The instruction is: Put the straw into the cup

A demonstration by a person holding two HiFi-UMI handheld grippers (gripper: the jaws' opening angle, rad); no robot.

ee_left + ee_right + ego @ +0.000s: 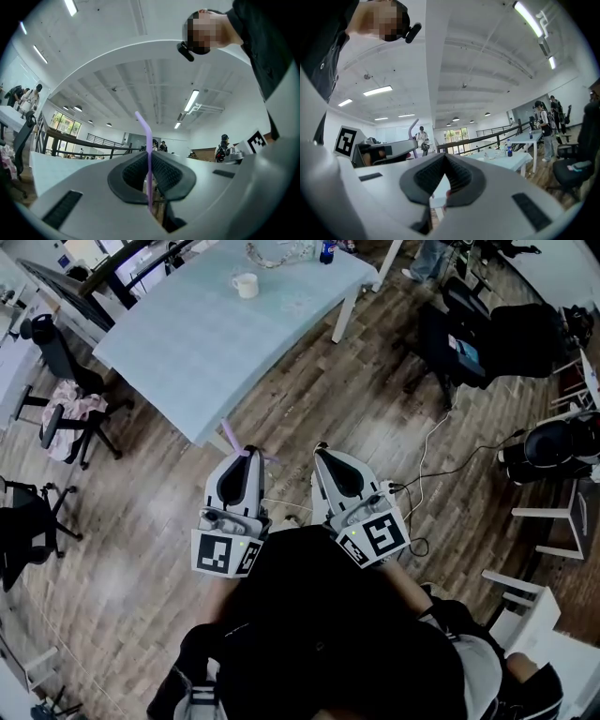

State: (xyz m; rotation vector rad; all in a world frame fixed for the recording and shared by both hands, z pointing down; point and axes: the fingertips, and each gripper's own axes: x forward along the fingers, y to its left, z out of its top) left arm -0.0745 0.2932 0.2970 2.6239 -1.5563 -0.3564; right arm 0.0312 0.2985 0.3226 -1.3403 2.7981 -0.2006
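Observation:
A white cup (245, 284) stands near the far end of the pale blue table (197, 352), well ahead of both grippers. My left gripper (246, 452) is held over the wooden floor, short of the table's near corner. It is shut on a purple bendy straw (149, 154), which stands upright between the dark pads with its bent top leaning left. My right gripper (322, 448) hangs beside it, a little apart, its tips touching and nothing between them. In the right gripper view the straw (412, 129) sticks up from the left gripper.
A blue bottle (327, 251) and a clear tangled item (277, 254) lie at the table's far end. Office chairs (56, 352) stand to the left, dark chairs (450, 343) to the right. Cables (431, 456) run across the floor. White stools (553, 521) are at right.

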